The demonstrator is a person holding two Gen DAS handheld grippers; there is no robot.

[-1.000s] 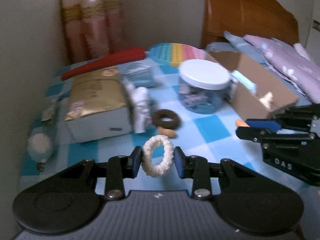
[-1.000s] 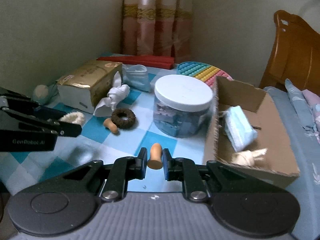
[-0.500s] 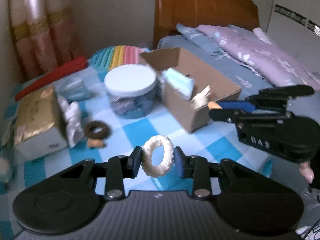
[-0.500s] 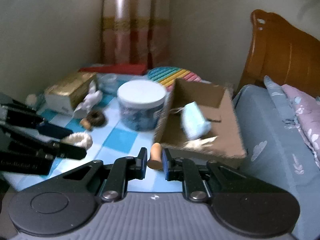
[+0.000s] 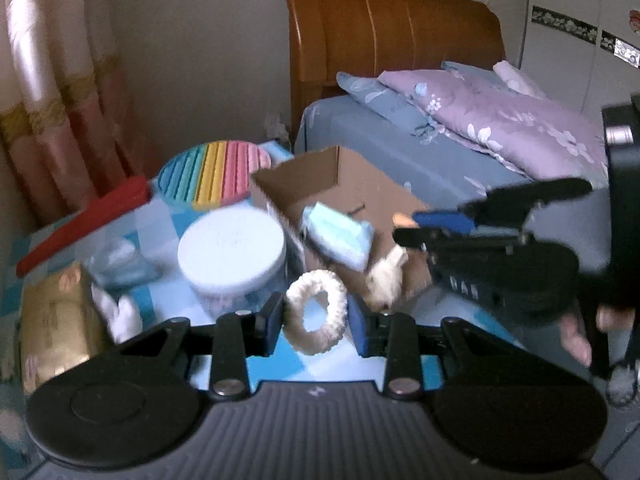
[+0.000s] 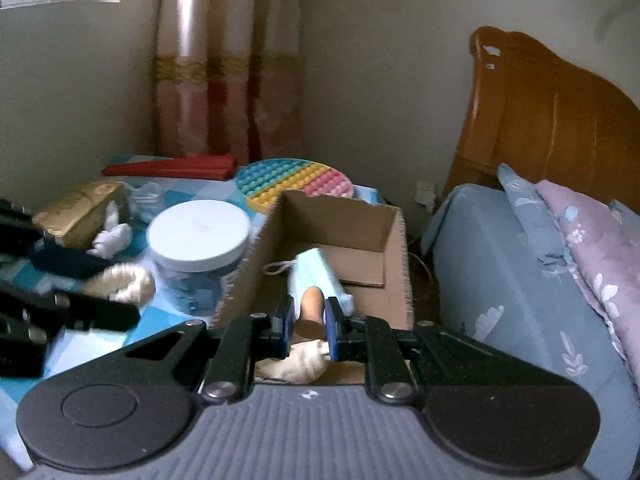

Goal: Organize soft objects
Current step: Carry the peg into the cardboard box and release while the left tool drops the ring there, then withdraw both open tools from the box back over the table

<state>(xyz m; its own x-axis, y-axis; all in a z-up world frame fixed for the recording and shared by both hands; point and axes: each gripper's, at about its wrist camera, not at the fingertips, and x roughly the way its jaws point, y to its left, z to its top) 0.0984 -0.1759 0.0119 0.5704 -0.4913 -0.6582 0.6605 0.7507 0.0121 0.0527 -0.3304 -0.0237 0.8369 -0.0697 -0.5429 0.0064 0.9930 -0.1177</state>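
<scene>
Cardboard box (image 6: 394,240) sat on checkered table (image 5: 168,296), held blue mask (image 6: 316,276), cream cloth (image 6: 300,364). Left gripper (image 5: 316,318) pinched white scrunchie (image 5: 316,316) beside box, off table. Right gripper (image 6: 308,322) pinched tan peg-shaped piece (image 6: 312,304) above box interior.

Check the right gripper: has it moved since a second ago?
Yes. The right gripper, shut on the orange piece, went from over the checkered table to above the open cardboard box, toward the bed side.

The checkered table (image 6: 100,344) carries a cardboard box (image 6: 394,240), jar (image 6: 199,240) and tissue pack (image 6: 82,212).
</scene>
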